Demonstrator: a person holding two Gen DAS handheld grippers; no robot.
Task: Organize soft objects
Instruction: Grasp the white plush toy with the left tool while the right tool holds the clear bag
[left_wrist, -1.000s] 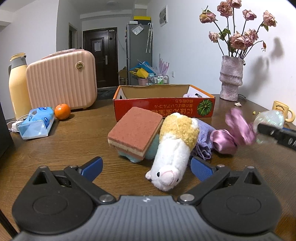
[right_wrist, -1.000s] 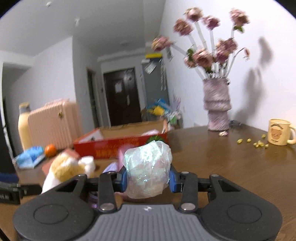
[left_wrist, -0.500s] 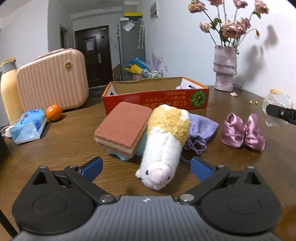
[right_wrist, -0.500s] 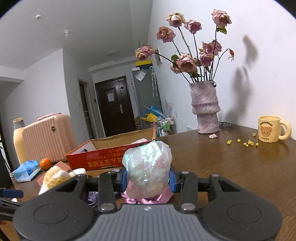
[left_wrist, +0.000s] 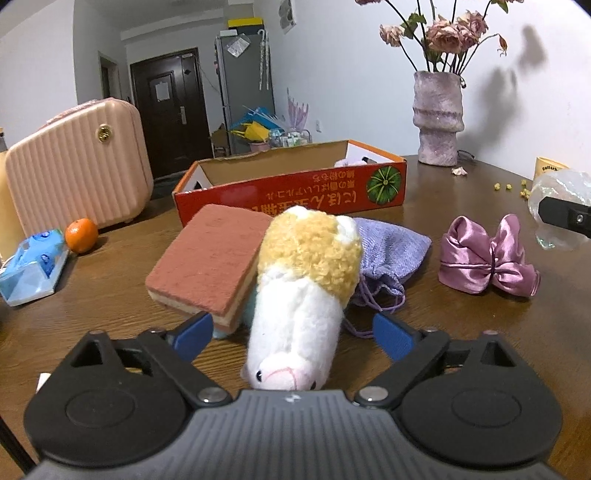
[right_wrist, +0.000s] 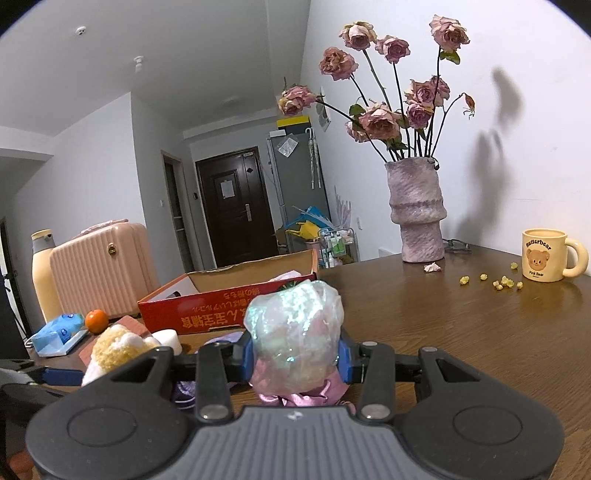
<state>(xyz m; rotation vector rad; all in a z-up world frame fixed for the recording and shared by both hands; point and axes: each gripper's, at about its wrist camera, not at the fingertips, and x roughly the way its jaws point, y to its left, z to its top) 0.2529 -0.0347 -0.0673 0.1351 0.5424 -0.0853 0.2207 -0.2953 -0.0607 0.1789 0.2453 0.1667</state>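
My left gripper is open, its blue pads on either side of a white and yellow plush animal lying on the table. A pink layered sponge leans at its left and a purple knit pouch lies behind it. A pink satin bow lies to the right. My right gripper is shut on an iridescent crumpled soft ball, held above the bow; it also shows in the left wrist view. An open red cardboard box stands behind the pile.
A pink suitcase, an orange and a blue tissue pack are at the left. A vase of roses and a yellow mug with scattered crumbs stand at the right. A yellow bottle is far left.
My left gripper has moved forward so the plush now lies between its open pads. My right gripper has risen with the iridescent ball; the bow now lies still on the table.
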